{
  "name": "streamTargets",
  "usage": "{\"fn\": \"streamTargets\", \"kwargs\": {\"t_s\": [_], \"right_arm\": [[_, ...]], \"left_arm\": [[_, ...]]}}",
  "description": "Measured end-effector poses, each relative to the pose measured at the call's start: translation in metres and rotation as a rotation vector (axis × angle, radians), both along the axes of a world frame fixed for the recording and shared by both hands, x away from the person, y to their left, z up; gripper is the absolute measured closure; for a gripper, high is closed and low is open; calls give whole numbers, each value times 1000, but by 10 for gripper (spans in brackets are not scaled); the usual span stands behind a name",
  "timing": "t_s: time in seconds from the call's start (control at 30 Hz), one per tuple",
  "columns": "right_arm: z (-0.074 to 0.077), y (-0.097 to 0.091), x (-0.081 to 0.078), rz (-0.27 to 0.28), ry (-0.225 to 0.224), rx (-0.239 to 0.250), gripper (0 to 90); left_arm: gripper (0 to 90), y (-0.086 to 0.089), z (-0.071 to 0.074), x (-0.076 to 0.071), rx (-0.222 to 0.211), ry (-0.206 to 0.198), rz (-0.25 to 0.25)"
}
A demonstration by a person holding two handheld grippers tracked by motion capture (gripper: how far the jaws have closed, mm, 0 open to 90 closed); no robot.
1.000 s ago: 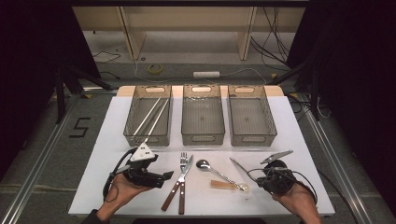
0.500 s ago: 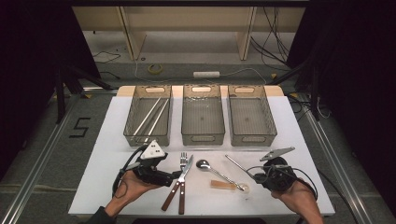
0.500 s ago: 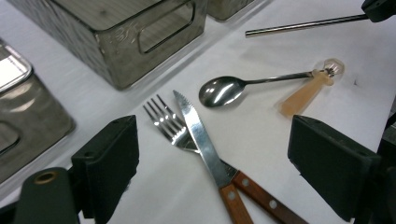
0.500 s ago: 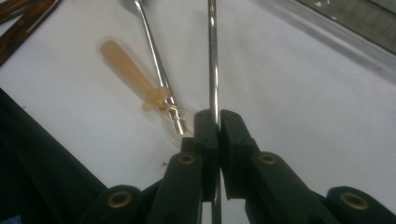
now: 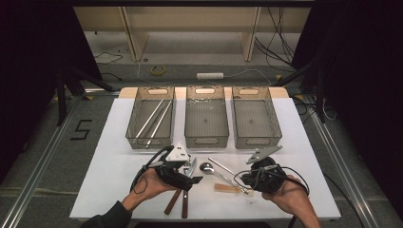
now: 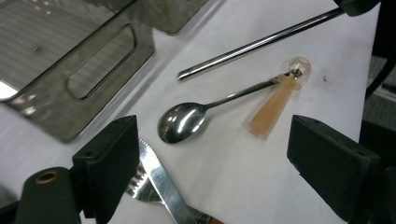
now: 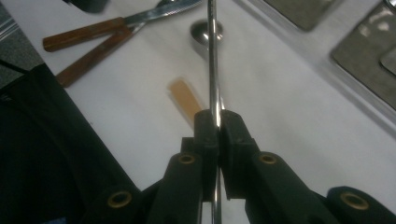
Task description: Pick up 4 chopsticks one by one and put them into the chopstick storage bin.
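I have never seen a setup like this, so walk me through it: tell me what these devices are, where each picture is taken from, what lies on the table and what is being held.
A person sits at a white table with a hand-held black two-jaw gripper in each hand. The high view looks down from above; each gripper view comes from a camera riding on that gripper, looking along its jaws.

The left gripper is open, its jaws hanging over a shiny metal spoon, a serrated knife with a wooden handle and a small tan flat-handled scoop.

The right gripper is shut on a thin metal chopstick, seen running up from its jaws.

At the back stand three grey see-through plastic bins; the left bin holds more metal chopsticks. A wooden-handled fork lies beside the knife.
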State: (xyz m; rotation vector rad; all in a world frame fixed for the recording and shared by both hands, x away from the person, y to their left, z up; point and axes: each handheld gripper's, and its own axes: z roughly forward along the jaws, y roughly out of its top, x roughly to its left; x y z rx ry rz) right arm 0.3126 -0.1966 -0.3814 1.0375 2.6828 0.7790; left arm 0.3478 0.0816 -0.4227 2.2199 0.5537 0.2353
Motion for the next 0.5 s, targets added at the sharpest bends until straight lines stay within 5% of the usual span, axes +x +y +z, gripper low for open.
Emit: {"fn": "streamTargets", "kwargs": {"t_s": [0.27,0.5], "right_arm": [[3,26,-4,85,4,-15,869],[3,38,-7,143,10,-13,869]], "left_arm": [[176,-18,-5,-4,99,-56,-94],[203,-26,-6,-4,139,-60,-150]]}}
